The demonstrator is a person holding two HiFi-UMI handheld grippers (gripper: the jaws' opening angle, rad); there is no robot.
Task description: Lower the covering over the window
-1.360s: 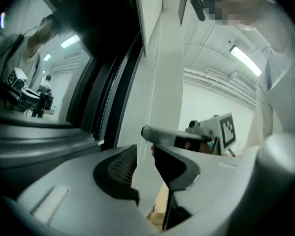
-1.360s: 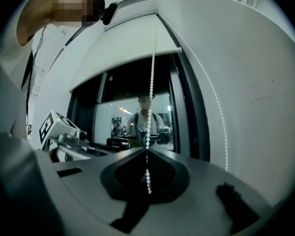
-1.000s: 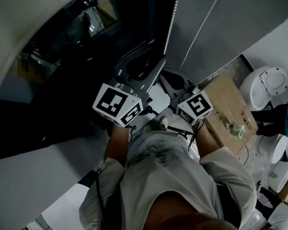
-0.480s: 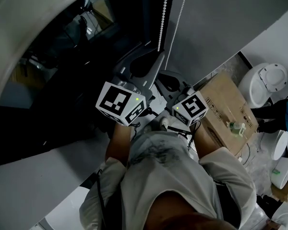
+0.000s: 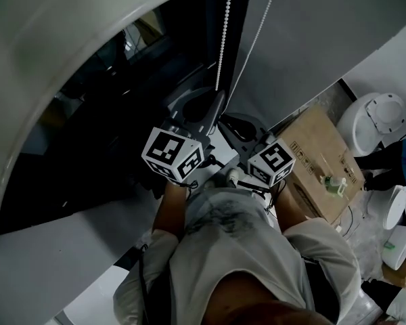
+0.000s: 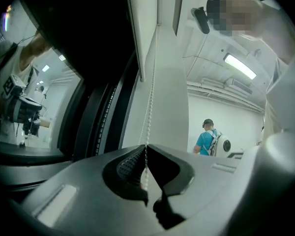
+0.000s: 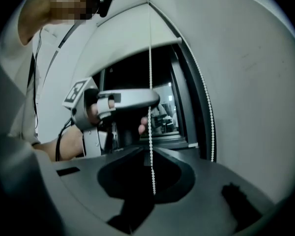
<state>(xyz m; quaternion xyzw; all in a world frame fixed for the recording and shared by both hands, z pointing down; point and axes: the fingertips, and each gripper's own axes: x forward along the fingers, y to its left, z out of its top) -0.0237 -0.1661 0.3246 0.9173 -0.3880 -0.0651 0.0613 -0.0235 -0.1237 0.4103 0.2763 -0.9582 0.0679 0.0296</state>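
Left gripper (image 6: 146, 150), jaws just closed onto the bead chain (image 6: 150, 92), grips above the right gripper (image 7: 150, 150), also clamped on it, for pulling the roller blind (image 7: 130, 28) down.

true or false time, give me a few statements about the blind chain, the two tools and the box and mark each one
1. The left tool is shut on the bead chain. True; its jaws have just closed on it.
2. The right tool hangs clear of the chain. False; a strand runs between its jaws, which pinch it.
3. The blind already covers the whole window. False; dark glass shows below its lower edge.
4. The cardboard box lies on the right tool's side. True.
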